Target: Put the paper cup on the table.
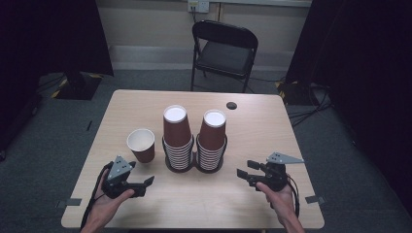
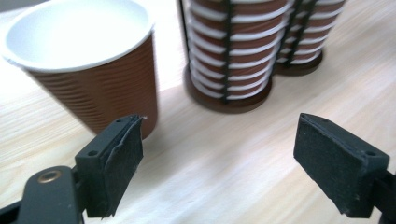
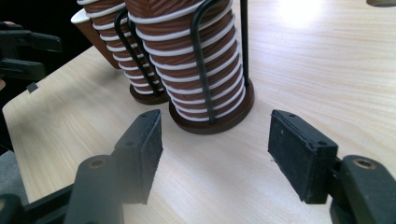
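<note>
Near the tabletop's [image 1: 272, 121] front edge, the left gripper [image 1: 144, 183] and right gripper [image 1: 245, 171] rest with fingers wide, holding nothing. Just beyond the left one stands a single cup [image 1: 141, 144], upright. Right of it, two cup stacks [image 1: 178, 138] sit in wire holders, side by side. Far off stands a chair [image 1: 223, 51].

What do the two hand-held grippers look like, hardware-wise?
Both are matte black. The left hand-held gripper and right hand-held gripper each carry a grey three-cornered plate on top and trail a black cable. Jaws are flat rectangular blocks faced with dark pads, screw holes visible, pivoting on brass-coloured pins. Forearms are bare, no sleeves.
</note>
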{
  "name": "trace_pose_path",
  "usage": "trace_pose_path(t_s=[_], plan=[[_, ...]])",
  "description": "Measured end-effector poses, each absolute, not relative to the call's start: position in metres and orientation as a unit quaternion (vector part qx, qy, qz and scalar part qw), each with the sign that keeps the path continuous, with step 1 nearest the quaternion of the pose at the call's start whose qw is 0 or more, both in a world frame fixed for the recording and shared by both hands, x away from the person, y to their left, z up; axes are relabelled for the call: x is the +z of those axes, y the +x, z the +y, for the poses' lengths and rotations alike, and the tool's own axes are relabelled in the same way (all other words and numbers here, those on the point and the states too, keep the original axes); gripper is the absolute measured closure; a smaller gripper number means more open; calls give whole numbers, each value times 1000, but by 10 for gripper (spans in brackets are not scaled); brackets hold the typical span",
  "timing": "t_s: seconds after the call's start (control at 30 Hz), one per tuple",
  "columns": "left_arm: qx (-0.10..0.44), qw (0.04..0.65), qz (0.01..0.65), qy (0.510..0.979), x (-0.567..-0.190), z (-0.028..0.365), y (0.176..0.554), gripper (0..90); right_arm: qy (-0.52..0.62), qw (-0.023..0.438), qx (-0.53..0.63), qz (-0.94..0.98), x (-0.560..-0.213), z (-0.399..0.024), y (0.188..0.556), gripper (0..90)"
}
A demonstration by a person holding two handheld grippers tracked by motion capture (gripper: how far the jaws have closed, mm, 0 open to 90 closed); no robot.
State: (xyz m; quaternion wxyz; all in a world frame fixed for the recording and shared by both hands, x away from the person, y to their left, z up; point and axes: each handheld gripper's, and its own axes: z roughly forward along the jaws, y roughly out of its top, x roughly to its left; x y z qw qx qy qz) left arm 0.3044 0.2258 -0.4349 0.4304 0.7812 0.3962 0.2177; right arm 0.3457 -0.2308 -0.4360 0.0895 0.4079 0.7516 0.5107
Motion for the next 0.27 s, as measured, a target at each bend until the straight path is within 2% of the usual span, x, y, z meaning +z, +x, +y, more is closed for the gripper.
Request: trace_pose_path(t_s=[0.27], plan=[[213,434,392,783,-438,220,299,158,407,90,507,755,-438,-229,345,343]])
